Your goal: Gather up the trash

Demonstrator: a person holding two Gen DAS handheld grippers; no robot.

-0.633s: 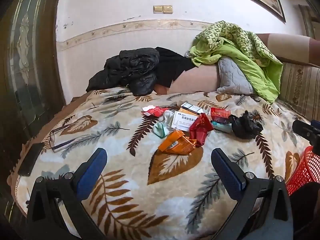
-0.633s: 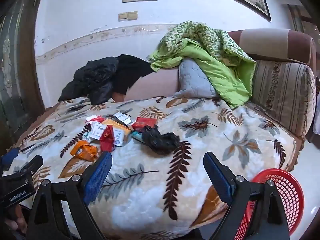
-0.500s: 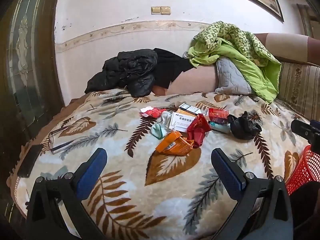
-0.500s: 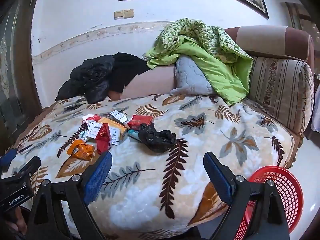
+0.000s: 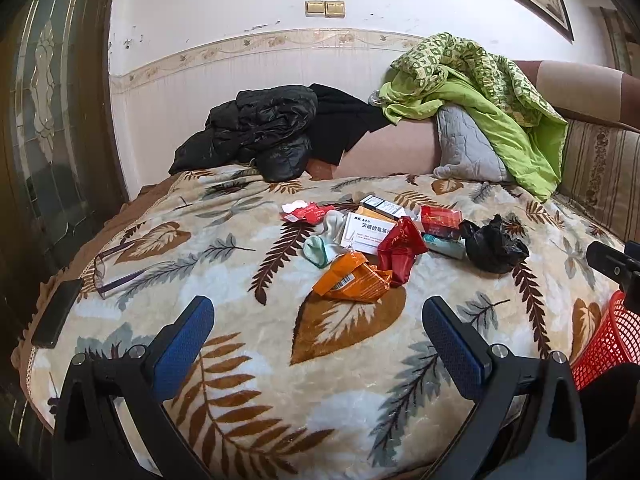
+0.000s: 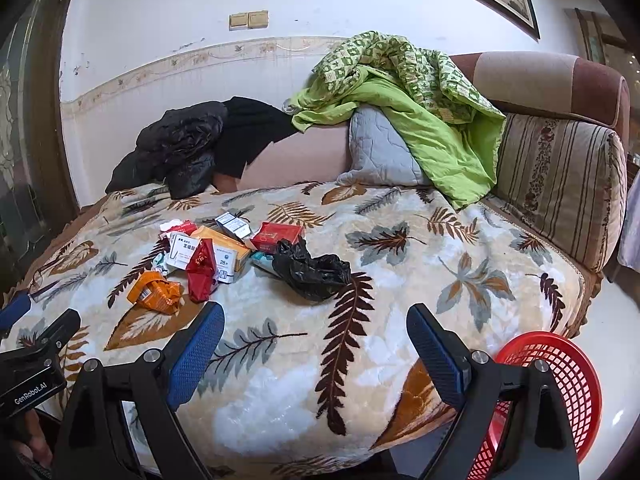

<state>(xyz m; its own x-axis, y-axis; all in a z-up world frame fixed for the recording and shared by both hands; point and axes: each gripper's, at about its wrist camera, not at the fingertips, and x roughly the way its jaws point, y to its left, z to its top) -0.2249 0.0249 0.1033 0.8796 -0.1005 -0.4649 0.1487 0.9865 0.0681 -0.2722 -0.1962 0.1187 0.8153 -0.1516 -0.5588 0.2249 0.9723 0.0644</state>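
Observation:
A heap of trash lies mid-bed on the leaf-patterned blanket (image 5: 240, 264): an orange wrapper (image 5: 352, 280) (image 6: 154, 292), a red foil wrapper (image 5: 400, 250) (image 6: 202, 268), a white medicine box (image 5: 370, 232), a red box (image 5: 440, 218) (image 6: 276, 236) and a crumpled black plastic bag (image 5: 494, 250) (image 6: 314, 270). My left gripper (image 5: 316, 326) hovers open in front of the orange wrapper, nothing between its blue pads. My right gripper (image 6: 316, 334) is open too, just short of the black bag. A red mesh basket (image 6: 560, 384) (image 5: 604, 340) stands on the floor at the bed's right corner.
Glasses (image 5: 116, 268) and a dark phone (image 5: 58, 312) lie near the bed's left edge. Black jackets (image 5: 260, 136), a grey pillow (image 5: 468, 152) and a green quilt (image 5: 488, 92) pile at the back against the wall. A striped cushion (image 6: 560, 184) lines the right side.
Both views have shifted slightly, with the trash heap sitting a little lower and closer in frame. Both grippers stay open and empty.

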